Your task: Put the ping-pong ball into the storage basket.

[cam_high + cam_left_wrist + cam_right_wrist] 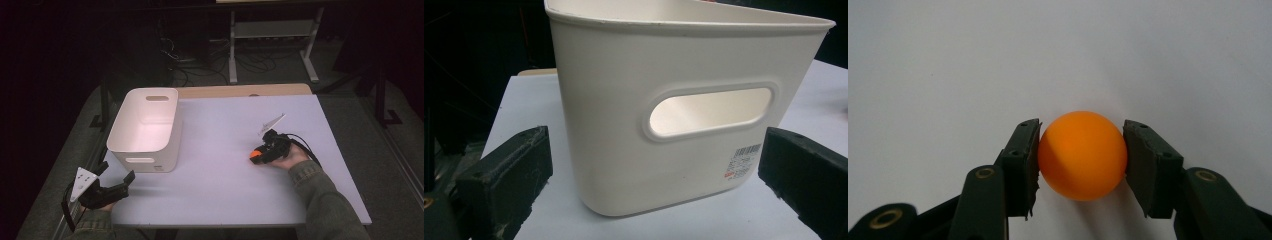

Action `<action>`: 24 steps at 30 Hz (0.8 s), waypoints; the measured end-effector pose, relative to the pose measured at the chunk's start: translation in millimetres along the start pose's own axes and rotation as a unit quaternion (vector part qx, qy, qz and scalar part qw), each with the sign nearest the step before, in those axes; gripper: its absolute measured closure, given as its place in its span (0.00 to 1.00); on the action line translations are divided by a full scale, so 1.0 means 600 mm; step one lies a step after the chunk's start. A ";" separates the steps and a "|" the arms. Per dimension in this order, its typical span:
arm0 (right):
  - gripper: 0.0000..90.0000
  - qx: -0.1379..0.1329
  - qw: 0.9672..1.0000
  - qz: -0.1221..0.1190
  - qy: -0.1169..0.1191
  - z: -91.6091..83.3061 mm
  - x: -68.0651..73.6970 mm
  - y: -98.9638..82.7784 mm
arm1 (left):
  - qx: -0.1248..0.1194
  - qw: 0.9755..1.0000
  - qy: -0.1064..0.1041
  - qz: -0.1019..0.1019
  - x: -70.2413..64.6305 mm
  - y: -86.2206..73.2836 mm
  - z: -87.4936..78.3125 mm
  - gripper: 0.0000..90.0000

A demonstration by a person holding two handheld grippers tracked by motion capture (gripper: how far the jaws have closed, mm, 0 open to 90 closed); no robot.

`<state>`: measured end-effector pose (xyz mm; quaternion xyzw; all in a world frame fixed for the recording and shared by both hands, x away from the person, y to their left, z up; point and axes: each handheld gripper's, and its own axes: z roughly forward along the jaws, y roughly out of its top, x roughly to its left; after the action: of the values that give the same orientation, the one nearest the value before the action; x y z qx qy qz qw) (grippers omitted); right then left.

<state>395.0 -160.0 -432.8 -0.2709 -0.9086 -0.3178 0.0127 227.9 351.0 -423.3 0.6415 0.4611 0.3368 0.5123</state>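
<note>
The room is dark. A pale lavender bench (230, 165) is lit from above, a white metal rack (272, 30) and tangled cables (200, 70) standing beyond its far edge.

Bin (145, 127) at table's (225, 190) left rear, ball (255, 154) well apart to its right (between right gripper's (259, 154) jaws)

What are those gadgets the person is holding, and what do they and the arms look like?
Each hand carries a black two-jaw tool. The left gripper bears a pale grey three-cornered plate on top and a black cable looping beside it. The right gripper trails a black cable too; up close its dark blocky pads are ragged at the edges, on arms with brass-coloured rivets. The sleeves are olive green.
</note>
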 end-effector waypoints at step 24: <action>0.55 -0.009 1.000 -0.015 0.010 -0.050 0.006 0.034 | -0.001 1.000 0.000 -0.001 0.000 0.000 0.000 0.00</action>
<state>397.5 -162.4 -396.7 -0.2546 -0.9093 -0.3287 0.0146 227.9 350.9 -423.1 0.6407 0.4613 0.3369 0.5131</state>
